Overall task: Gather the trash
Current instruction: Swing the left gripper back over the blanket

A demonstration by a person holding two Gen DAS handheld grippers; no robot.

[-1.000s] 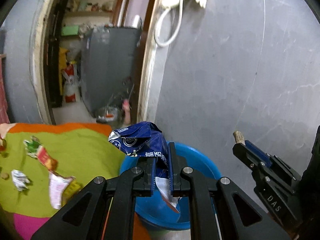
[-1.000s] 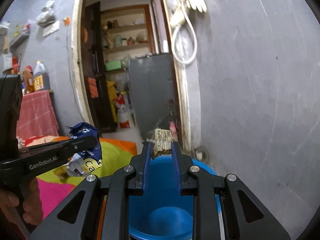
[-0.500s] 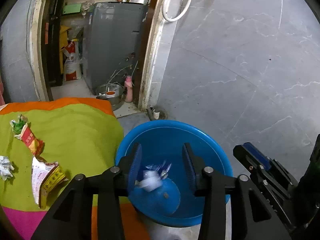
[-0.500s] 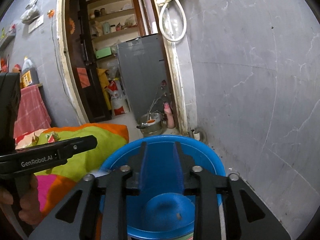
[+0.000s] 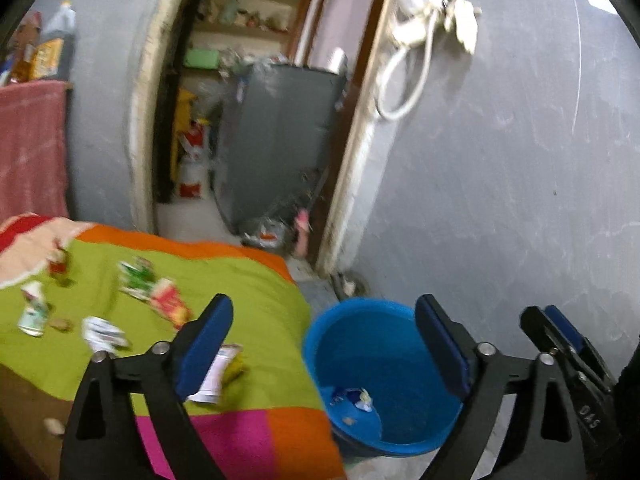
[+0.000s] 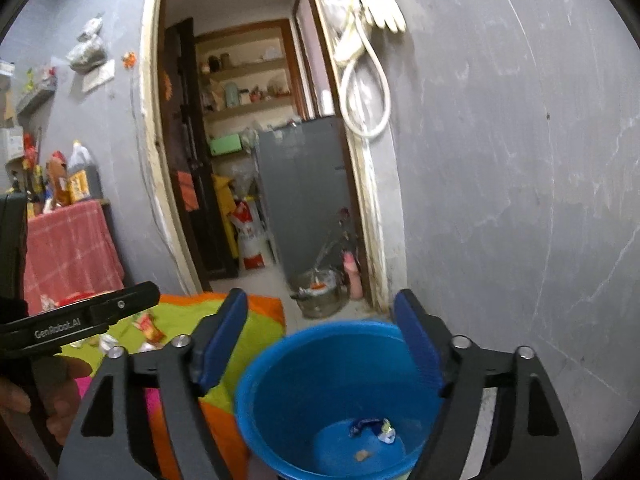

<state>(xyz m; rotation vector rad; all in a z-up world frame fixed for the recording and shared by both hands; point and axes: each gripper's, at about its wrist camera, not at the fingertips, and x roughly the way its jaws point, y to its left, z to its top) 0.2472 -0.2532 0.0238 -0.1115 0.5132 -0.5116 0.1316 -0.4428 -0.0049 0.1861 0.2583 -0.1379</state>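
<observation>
A blue bucket (image 5: 400,408) stands on the floor beside the bed; it also shows in the right wrist view (image 6: 304,392). A crumpled blue wrapper (image 5: 352,397) and a small brown scrap (image 6: 362,455) lie at its bottom. My left gripper (image 5: 322,350) is open and empty above the bed's corner and the bucket's left rim. My right gripper (image 6: 320,344) is open and empty above the bucket. Several wrappers (image 5: 154,290) lie on the green bedspread (image 5: 248,292), with a white packet (image 5: 218,376) under my left finger.
The bedspread has orange and pink bands (image 5: 248,436) at its edge. A grey wall (image 5: 500,160) rises right of the bucket. A doorway (image 6: 256,160) opens behind onto a grey cabinet, shelves and a pot on the floor. A red cloth (image 6: 68,248) hangs at far left.
Both grippers opened wide. The blue wrapper fell from the left gripper and the brown scrap from the right into the bucket. Both grippers have lifted and tilted up from the bucket.
</observation>
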